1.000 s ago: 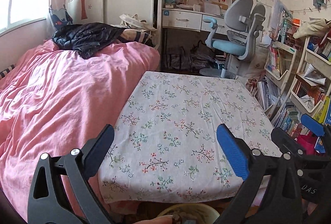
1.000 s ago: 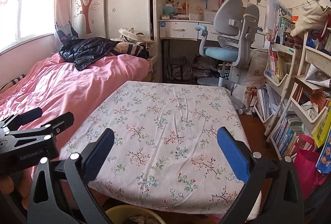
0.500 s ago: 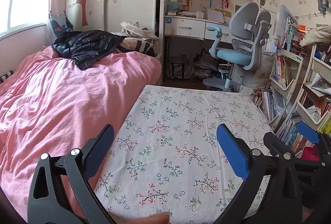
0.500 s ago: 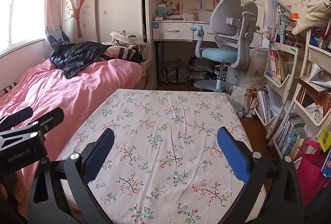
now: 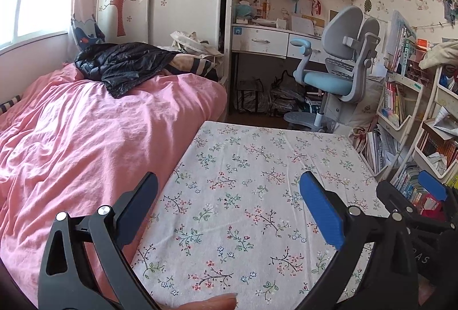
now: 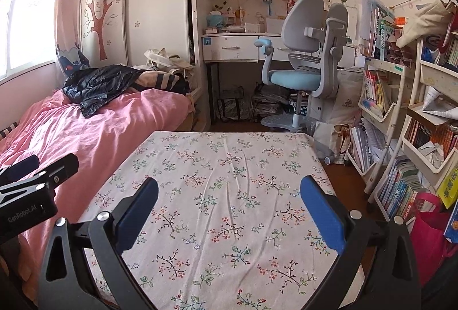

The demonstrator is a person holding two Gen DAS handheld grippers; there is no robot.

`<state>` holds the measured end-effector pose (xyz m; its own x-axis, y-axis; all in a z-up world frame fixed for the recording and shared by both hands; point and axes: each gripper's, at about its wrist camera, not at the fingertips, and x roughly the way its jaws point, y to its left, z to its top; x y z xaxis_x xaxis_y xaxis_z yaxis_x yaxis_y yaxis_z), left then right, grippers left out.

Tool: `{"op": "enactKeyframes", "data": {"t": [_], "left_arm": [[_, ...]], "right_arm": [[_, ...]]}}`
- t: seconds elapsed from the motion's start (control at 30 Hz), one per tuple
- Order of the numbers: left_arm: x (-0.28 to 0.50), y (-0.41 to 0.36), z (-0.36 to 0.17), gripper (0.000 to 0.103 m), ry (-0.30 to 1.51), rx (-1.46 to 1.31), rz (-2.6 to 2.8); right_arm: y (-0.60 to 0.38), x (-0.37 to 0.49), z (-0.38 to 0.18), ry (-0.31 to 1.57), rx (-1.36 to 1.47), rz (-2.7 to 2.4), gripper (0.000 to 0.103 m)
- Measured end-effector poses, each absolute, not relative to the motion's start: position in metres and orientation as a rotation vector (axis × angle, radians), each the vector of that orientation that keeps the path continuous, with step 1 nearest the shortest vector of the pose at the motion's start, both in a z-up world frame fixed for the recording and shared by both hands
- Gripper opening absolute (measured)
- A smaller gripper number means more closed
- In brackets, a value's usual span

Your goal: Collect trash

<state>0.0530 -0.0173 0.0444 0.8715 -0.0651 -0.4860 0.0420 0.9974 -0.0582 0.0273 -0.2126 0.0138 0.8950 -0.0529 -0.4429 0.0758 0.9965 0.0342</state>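
Jaws of the left gripper [image 5: 229, 195] stand wide apart with nothing between them, held above the near part of a table covered in a floral cloth [image 5: 257, 167]; its blue pads [image 5: 320, 212] frame bare cloth. Beside it the right gripper [image 6: 229, 195] is likewise spread wide and empty over the same table, nearer the right edge, and each tool shows at the edge of the other's view: the right one at the lower right of the left wrist view, the left one at the lower left of the right wrist view. A fingertip [image 5: 214, 302] of the person shows at the table's near edge in the left wrist view. No trash can be made out on the cloth, whose surface from near edge to far edge carries only its flower print and a few creases. Along the table's left edge lies a bed with a pink cover [image 5: 86, 138], a black jacket [image 5: 123, 66] at its far end. Beyond the far edge stand a grey and blue desk chair [image 6: 303, 63] and a white desk [image 6: 234, 46], and right of the table are bookshelves [image 6: 400, 138] crammed with books, with a pink bag [image 6: 429, 229] at their foot.
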Motion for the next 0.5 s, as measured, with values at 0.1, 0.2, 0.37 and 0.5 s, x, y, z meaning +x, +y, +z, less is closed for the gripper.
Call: {"op": "enactKeyframes", "data": {"t": [0.1,0.2,0.37,0.5], "left_arm": [[0.056,-0.016,0.045,0.096,0.51,-0.054,-0.053],[0.058,-0.015,0.046,0.096,0.507,-0.061,-0.053],[0.06,-0.015,0.047,0.096,0.5,-0.058,-0.047],[0.065,-0.016,0.049,0.096,0.496,-0.053,-0.043]], "right_arm": [[-0.212,0.031,0.012,0.464,0.048,-0.067,0.096],[-0.211,0.034,0.01,0.47,0.039,-0.066,0.096],[-0.213,0.04,0.009,0.477,0.036,-0.071,0.095],[-0.215,0.043,0.006,0.485,0.034,-0.073,0.096]]}}
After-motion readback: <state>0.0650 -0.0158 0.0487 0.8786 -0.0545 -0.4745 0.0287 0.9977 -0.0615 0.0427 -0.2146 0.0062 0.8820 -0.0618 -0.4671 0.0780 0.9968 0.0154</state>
